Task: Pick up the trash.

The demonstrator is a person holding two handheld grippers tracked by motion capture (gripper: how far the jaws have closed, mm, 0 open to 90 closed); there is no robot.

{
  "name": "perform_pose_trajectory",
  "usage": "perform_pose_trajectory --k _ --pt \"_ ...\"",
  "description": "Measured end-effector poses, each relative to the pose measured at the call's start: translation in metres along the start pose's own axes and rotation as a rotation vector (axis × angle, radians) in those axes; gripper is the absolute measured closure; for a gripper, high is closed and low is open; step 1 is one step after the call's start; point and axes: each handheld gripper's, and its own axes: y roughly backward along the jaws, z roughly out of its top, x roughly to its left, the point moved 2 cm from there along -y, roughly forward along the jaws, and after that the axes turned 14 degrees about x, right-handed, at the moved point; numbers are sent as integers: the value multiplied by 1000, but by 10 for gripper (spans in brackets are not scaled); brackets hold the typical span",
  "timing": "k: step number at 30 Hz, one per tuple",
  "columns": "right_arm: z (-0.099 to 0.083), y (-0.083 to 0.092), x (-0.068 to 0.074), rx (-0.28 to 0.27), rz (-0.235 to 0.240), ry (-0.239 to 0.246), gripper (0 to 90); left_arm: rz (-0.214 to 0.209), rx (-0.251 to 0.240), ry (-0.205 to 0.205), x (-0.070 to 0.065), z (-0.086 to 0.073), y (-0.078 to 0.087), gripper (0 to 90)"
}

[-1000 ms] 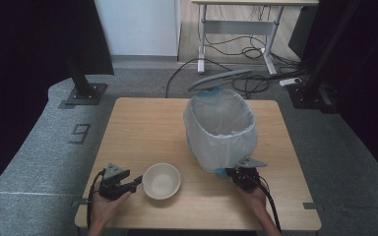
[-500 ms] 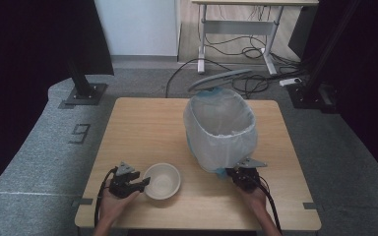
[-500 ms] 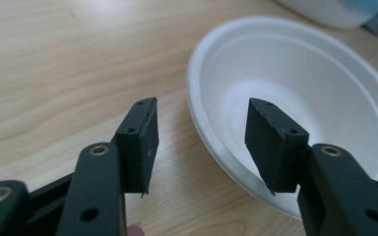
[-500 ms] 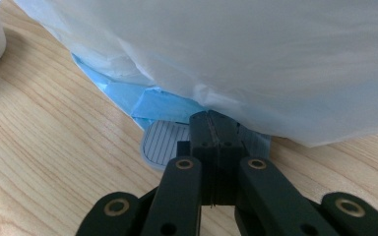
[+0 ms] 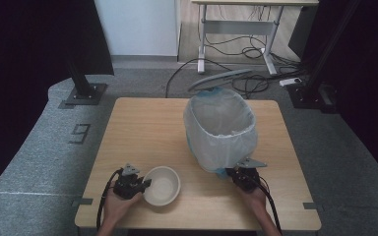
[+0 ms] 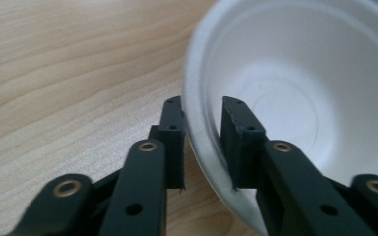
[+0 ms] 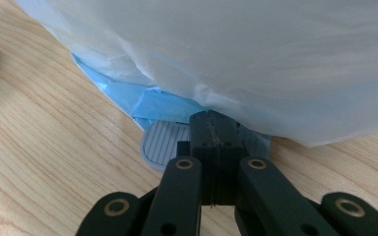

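Now the left hand-held gripper [image 6: 202,142] straddles the white bowl's [image 6: 295,98] near rim, jaws partly open, not yet clamped.

Left gripper [image 5: 139,184] sits at the near left, held in the left hand [image 5: 118,206], jaws parted. Right gripper [image 5: 239,173] sits at the near right in the right hand [image 5: 254,196], jaws pressed together.
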Motion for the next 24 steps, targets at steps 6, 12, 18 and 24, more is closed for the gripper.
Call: perform_pose_trajectory --k 6,12,18,24 --pt "0 0 0 0 2 -1 892 -44 -86 57 6 -2 13 813" --pt "0 0 0 0 1 0 891 -90 -184 98 14 -5 29 838" --pt "0 0 0 0 1 0 892 -130 -240 119 19 -9 39 839" --pt "0 0 0 0 2 2 891 -140 -274 121 22 -11 47 839"
